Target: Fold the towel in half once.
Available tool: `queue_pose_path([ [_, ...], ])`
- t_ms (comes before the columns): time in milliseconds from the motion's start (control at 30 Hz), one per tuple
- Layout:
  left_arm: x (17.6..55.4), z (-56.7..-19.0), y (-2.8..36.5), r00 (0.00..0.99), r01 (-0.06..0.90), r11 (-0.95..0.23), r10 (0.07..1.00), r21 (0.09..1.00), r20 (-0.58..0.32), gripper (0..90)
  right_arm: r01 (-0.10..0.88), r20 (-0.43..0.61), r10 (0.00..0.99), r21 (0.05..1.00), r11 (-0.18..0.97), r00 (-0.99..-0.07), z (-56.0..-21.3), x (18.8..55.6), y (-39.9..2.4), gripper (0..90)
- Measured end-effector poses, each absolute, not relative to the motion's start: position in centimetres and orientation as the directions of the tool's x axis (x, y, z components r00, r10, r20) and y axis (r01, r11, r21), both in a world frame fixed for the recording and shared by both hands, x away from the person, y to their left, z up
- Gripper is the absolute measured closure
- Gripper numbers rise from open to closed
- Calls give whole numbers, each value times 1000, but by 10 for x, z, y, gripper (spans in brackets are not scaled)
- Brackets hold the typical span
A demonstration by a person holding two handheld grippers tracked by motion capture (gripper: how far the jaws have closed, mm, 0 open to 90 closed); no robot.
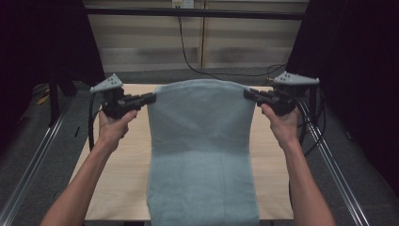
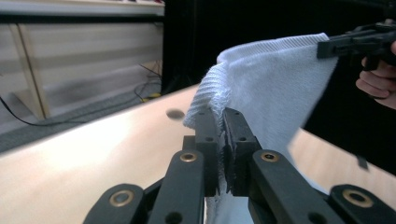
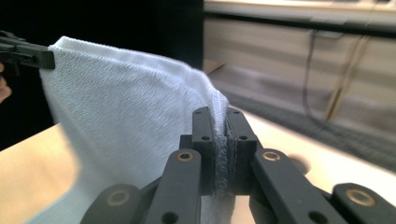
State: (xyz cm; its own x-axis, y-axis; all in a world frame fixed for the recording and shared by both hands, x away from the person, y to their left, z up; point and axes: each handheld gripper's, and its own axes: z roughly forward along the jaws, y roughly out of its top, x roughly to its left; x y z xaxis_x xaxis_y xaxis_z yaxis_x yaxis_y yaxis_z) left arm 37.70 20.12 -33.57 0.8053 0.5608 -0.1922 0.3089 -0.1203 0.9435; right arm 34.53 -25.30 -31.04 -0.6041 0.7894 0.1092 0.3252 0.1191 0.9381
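While the high view looks down on the worktop, a pale blue towel runs along its middle from the near edge toward the far edge, where its far end is lifted clear of the wood and stretched between the two claws. The left claw pinches the towel's far left corner and the right claw pinches the far right corner, both held level by the person's hands; the near half of the towel lies flat and reaches the near edge. From the left gripper view, the left claw is closed tight on the ribbed hem of the towel, and the other claw grips the opposite corner farther off. From the right gripper view, the right claw is likewise clamped on the towel edge, cloth squeezed between its pads. I judge this to be the start of a fold: the far edge is raised, and the next move calls for carrying both corners evenly toward the near edge, keeping the hem taut and level, then lowering them squarely onto the near end.
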Motion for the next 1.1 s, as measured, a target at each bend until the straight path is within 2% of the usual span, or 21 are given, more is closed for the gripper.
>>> queue_pose_path([
  [100, 357, -356, 211, 800, 332, -125, 563, 935, -208, 861, 346, 148, 772, 933, 99, -618, -331, 321, -258, 847],
  [300, 317, -391, 232, 798, 406, -104, 524, 908, -297, 863, 381, 187, 750, 920, 93, -634, -360, 276, -268, 847],
  [467, 279, -416, 232, 800, 443, -164, 516, 881, -306, 862, 431, 208, 736, 894, 125, -644, -384, 239, -264, 847],
  [633, 261, -454, 230, 784, 530, -260, 512, 807, -350, 861, 551, 282, 724, 819, 161, -630, -430, 219, -258, 846],
  [867, 263, -491, 211, 778, 580, -372, 516, 725, -358, 858, 674, 295, 718, 668, 317, -631, -487, 210, -230, 846],
  [933, 274, -500, 206, 777, 578, -414, 542, 703, -320, 859, 674, 284, 716, 656, 340, -638, -492, 215, -228, 847],
  [967, 280, -504, 206, 777, 582, -405, 533, 705, -334, 859, 674, 262, 734, 656, 340, -626, -491, 219, -227, 848],
  [1000, 286, -505, 206, 769, 590, -391, 540, 706, -343, 860, 661, 200, 757, 652, 371, -622, -491, 222, -226, 847],
  [1100, 303, -503, 202, 760, 589, -398, 570, 704, -314, 861, 679, 241, 765, 660, 322, -597, -496, 237, -229, 849],
])
